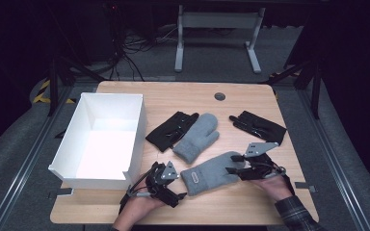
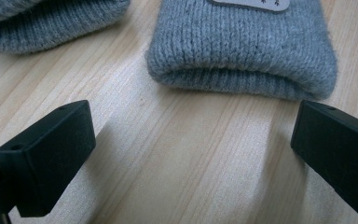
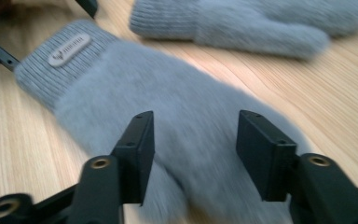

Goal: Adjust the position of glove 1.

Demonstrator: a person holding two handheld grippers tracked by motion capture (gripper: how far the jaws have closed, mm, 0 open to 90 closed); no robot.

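Now both tools stand open: the left tool (image 1: 180, 185) faces the mitten (image 1: 211, 172) cuff, the right tool (image 1: 232, 164) straddles its tip without pinching. Slide each over its end, close on the knit, and lift evenly toward the box (image 1: 136, 120).

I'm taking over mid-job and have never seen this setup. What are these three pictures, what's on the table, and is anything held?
A person holds a two-jaw gripper in each hand. The high view looks down on the table; the other two views ride on the grippers.

On the table: a white box, two grey mittens and two black gloves.

The left gripper is open before the near mitten's cuff. The right gripper is open over that mitten's fingertip end. Nothing is held.
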